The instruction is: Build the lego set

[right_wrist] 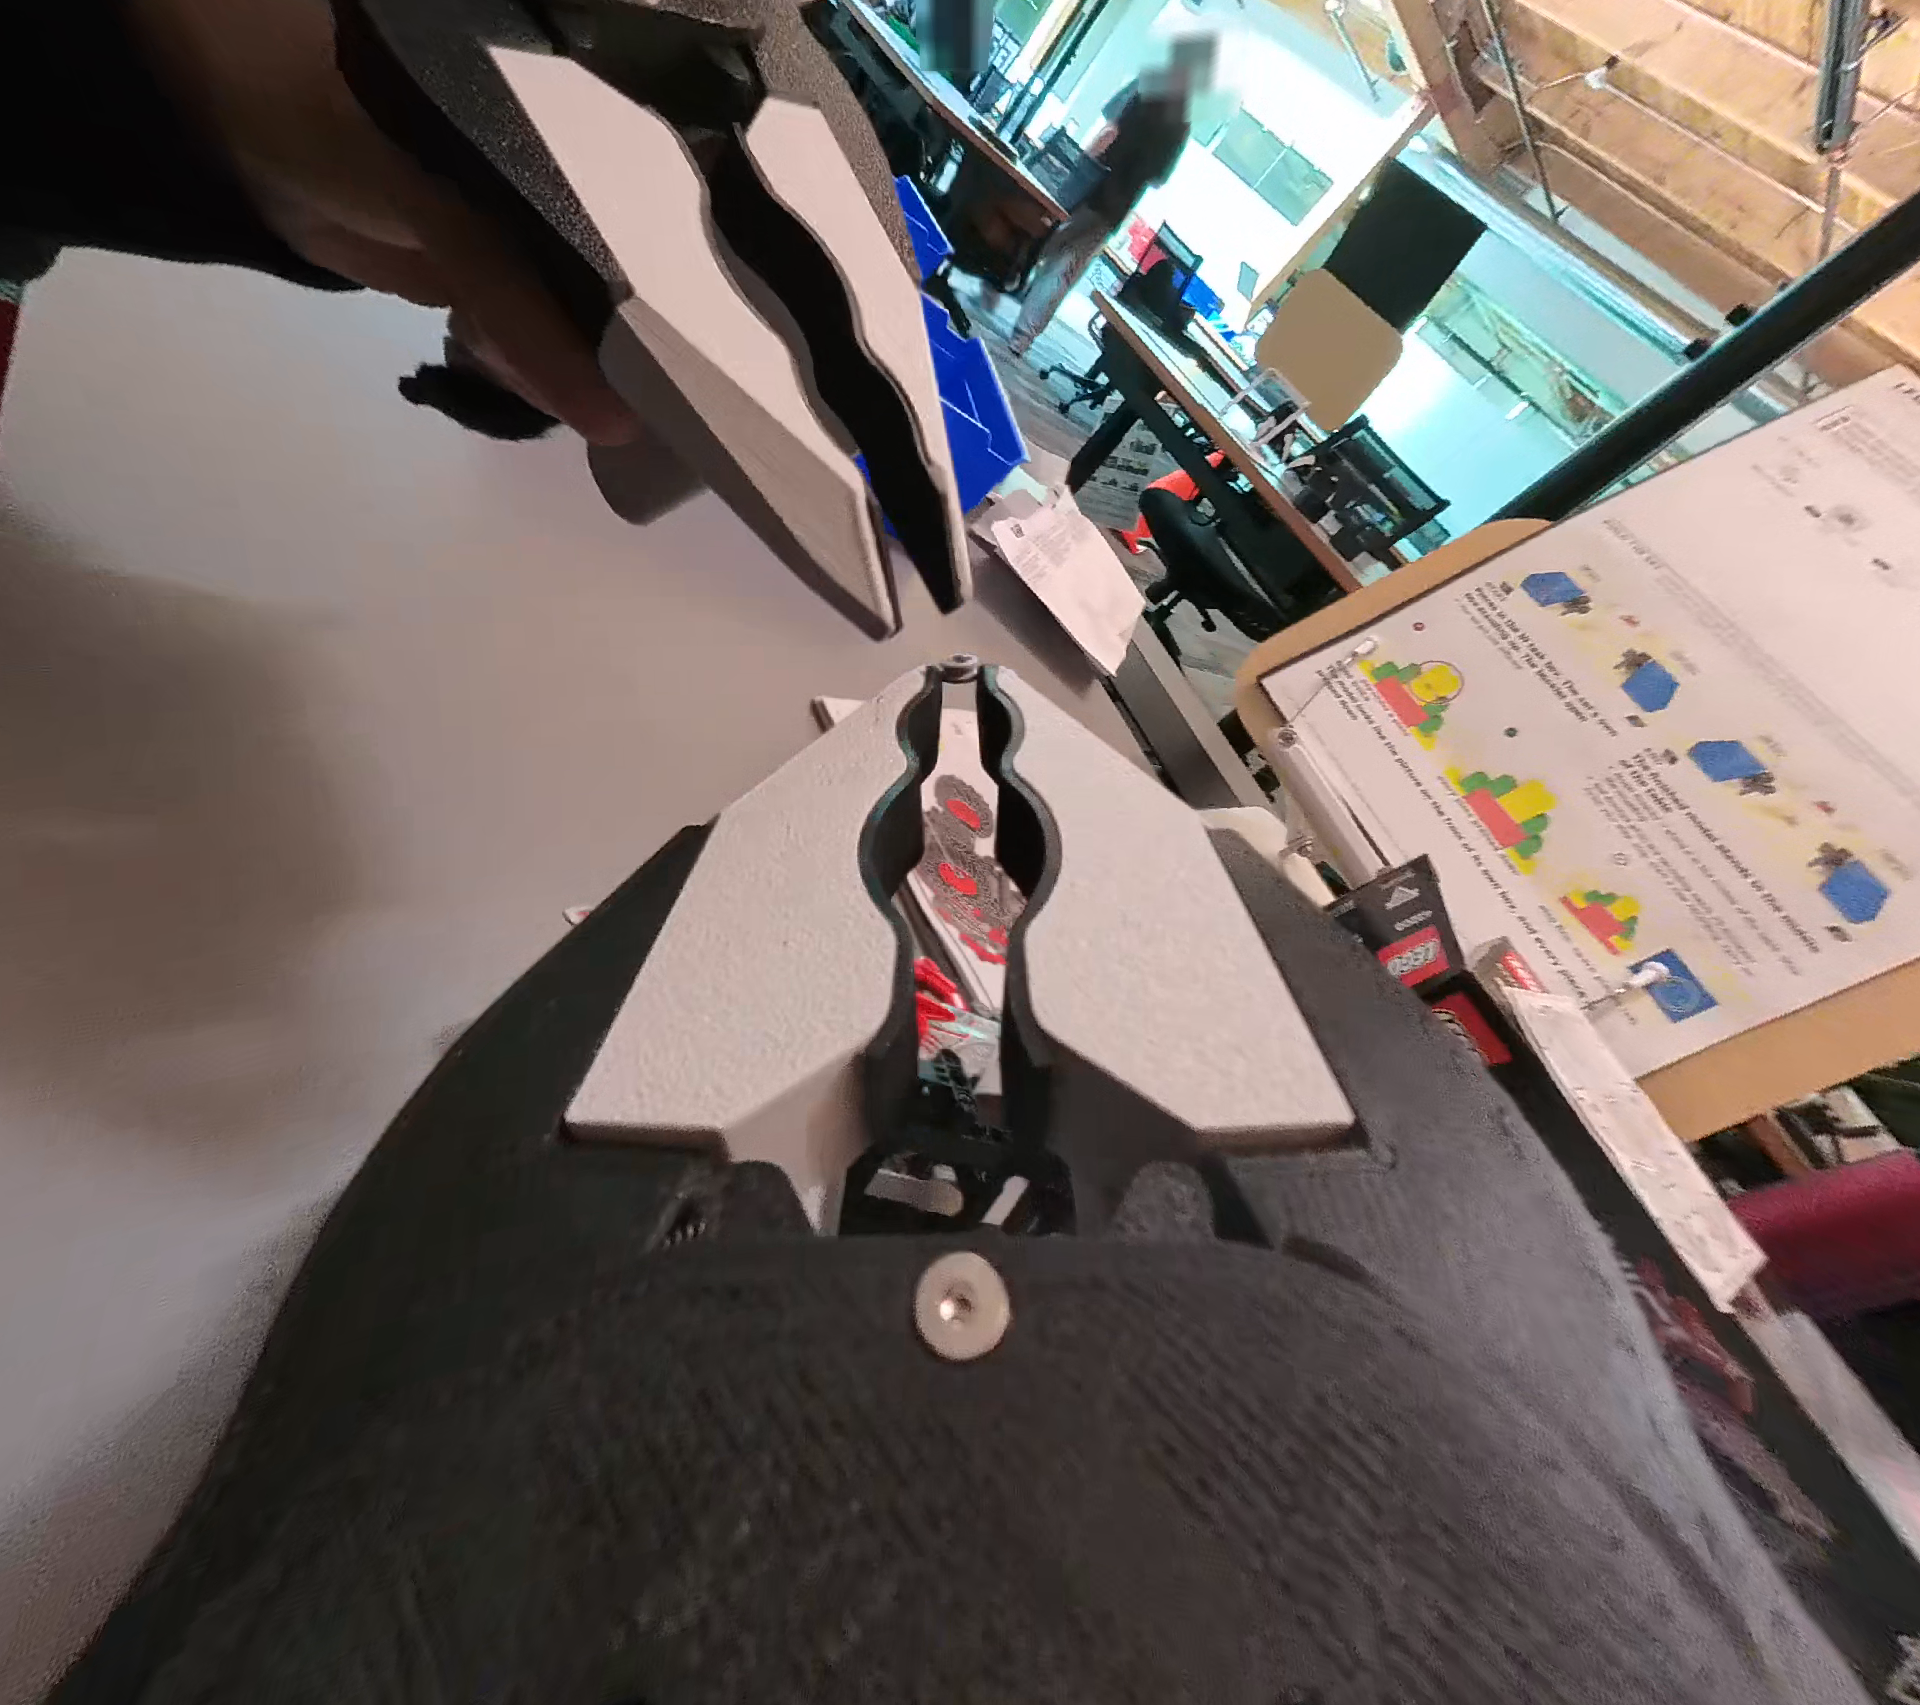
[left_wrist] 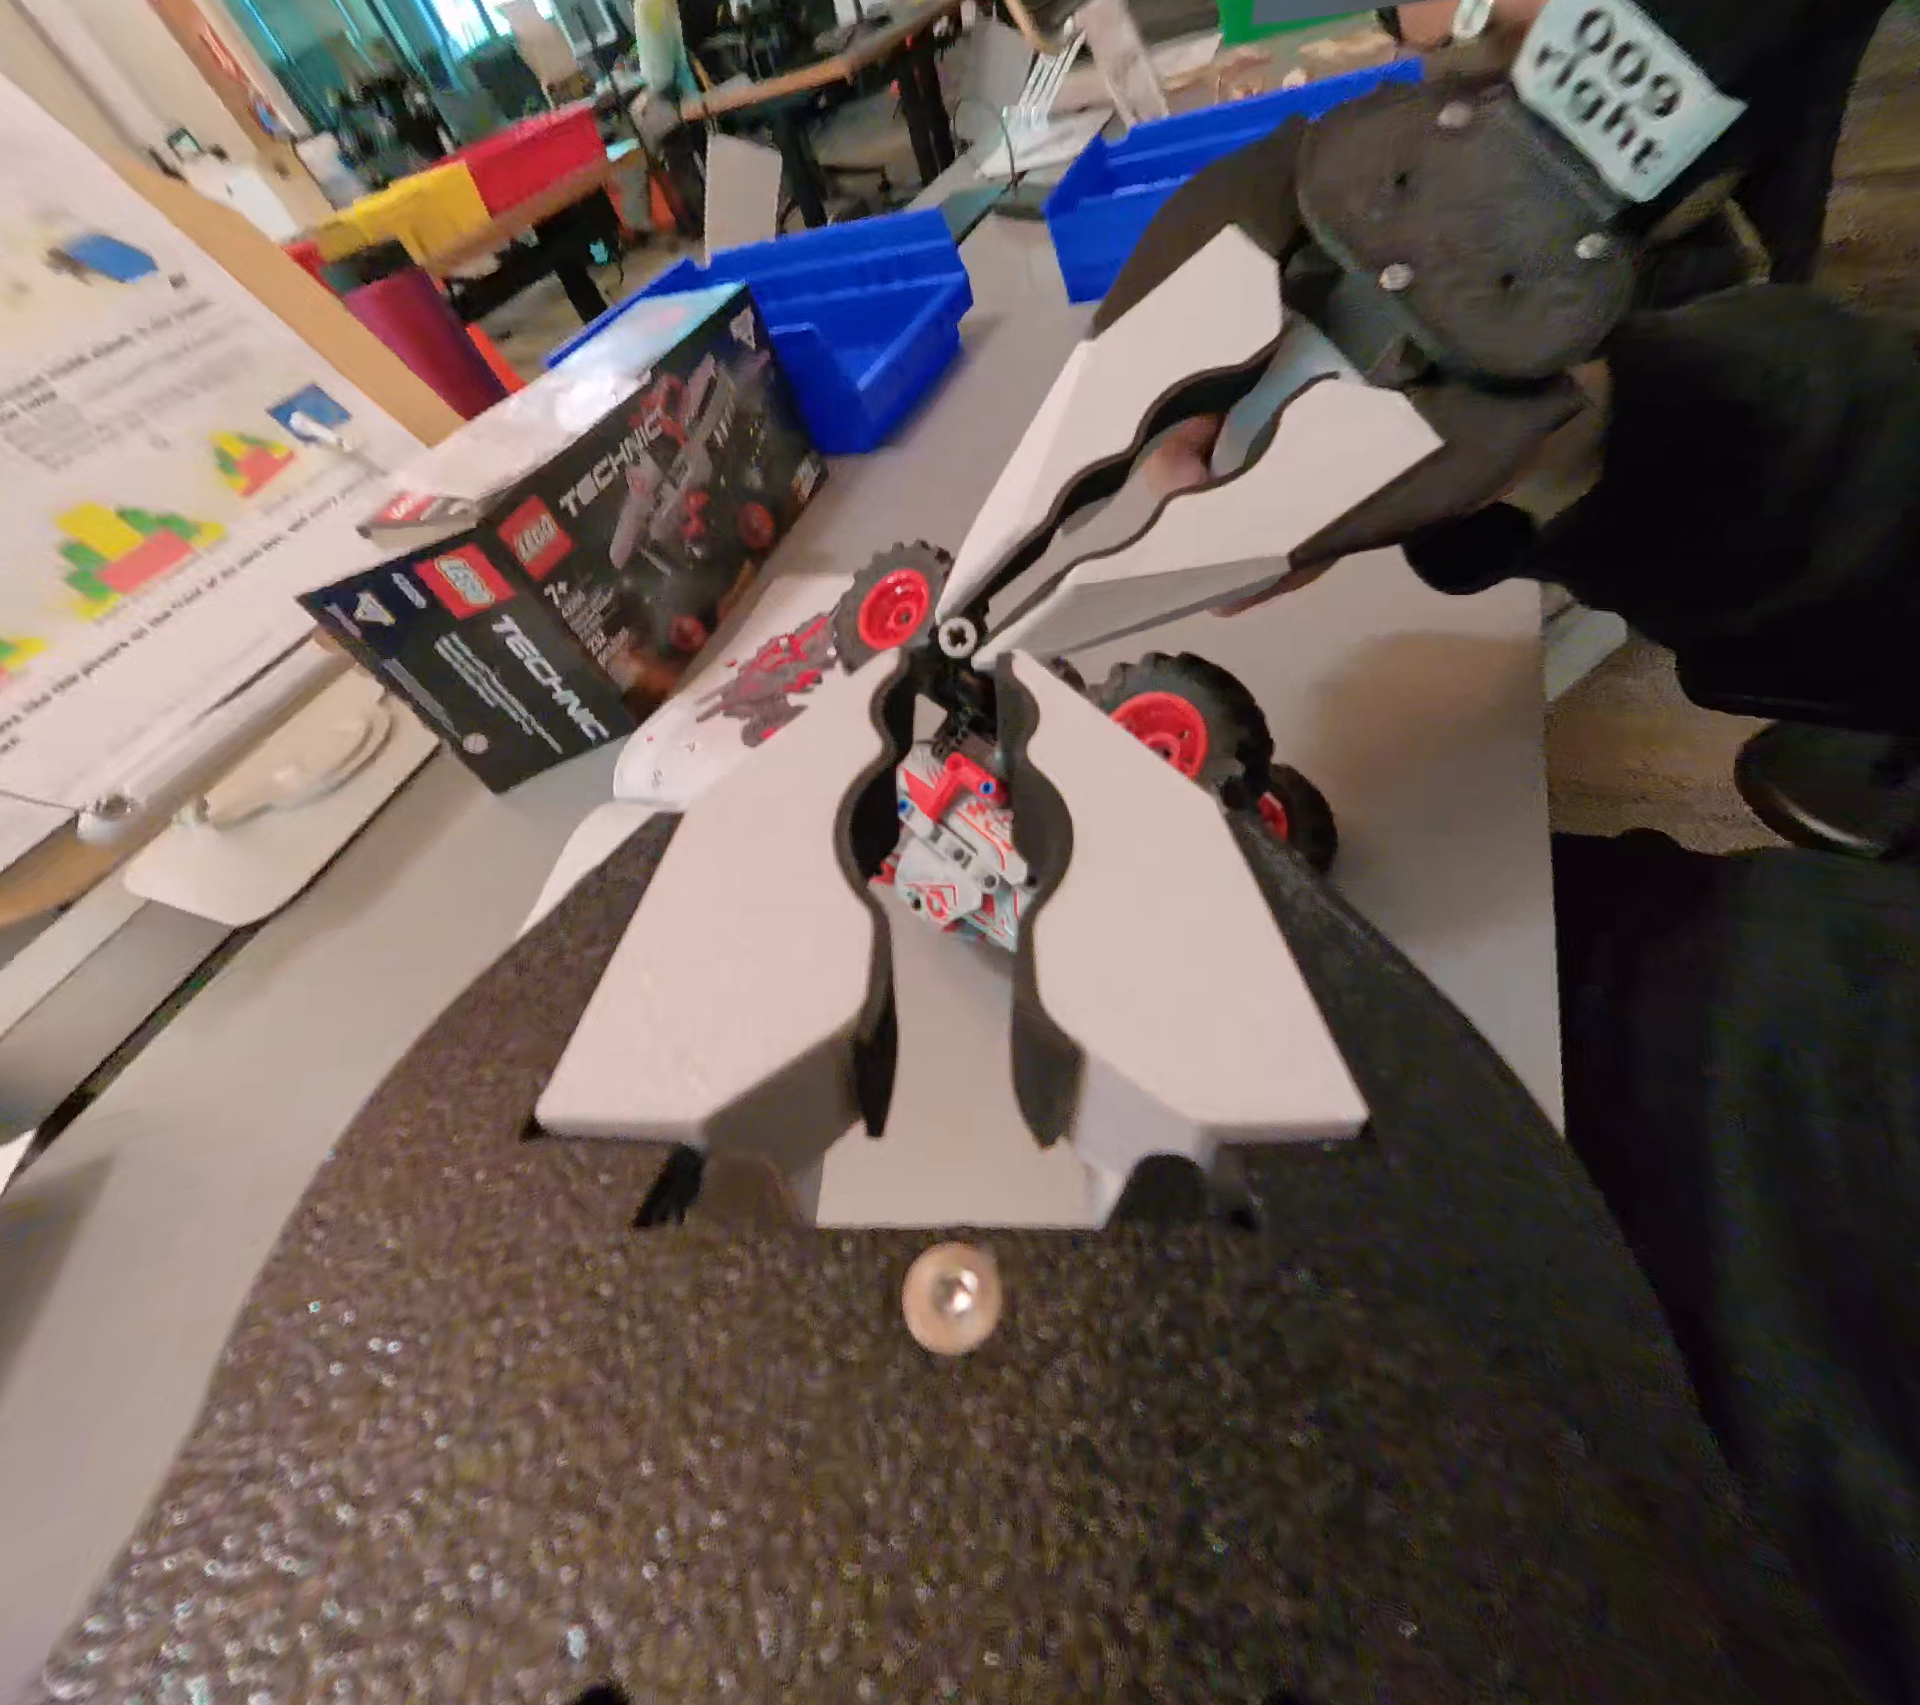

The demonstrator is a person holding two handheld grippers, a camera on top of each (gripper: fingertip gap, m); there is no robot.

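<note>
**Two grippers meeting tip to tip over the Lego truck**

The left gripper [left_wrist: 951,668] is reaching forward and down over the grey table [left_wrist: 1403,720], its jaws drawn narrow around the black frame at the top of the Lego monster truck [left_wrist: 961,845]. The truck's grey-and-red body is showing through the gap between the fingers, and its red-hubbed wheels are sticking out on both sides, one wheel [left_wrist: 894,606] up at the left and another [left_wrist: 1184,720] to the right.

The right gripper [left_wrist: 961,632] is coming in from the upper right, angled steeply down, a dark-sleeved hand [left_wrist: 1662,450] wrapping its body. Its tips are pinching a small light grey pin [left_wrist: 957,636], right at the left gripper's tips. From the right wrist view, that right gripper [right_wrist: 958,673] is showing the pin [right_wrist: 957,670] clamped at the very end of nearly closed fingers, with the left gripper [right_wrist: 920,616] hanging just above it, tips almost touching.

Behind the truck, a sticker sheet [left_wrist: 748,689] is lying flat on the table, the black Lego box [left_wrist: 582,575] standing just beyond it, and blue bins [left_wrist: 862,336] sitting farther back. An instruction board [right_wrist: 1621,762] is leaning beside the table.
</note>
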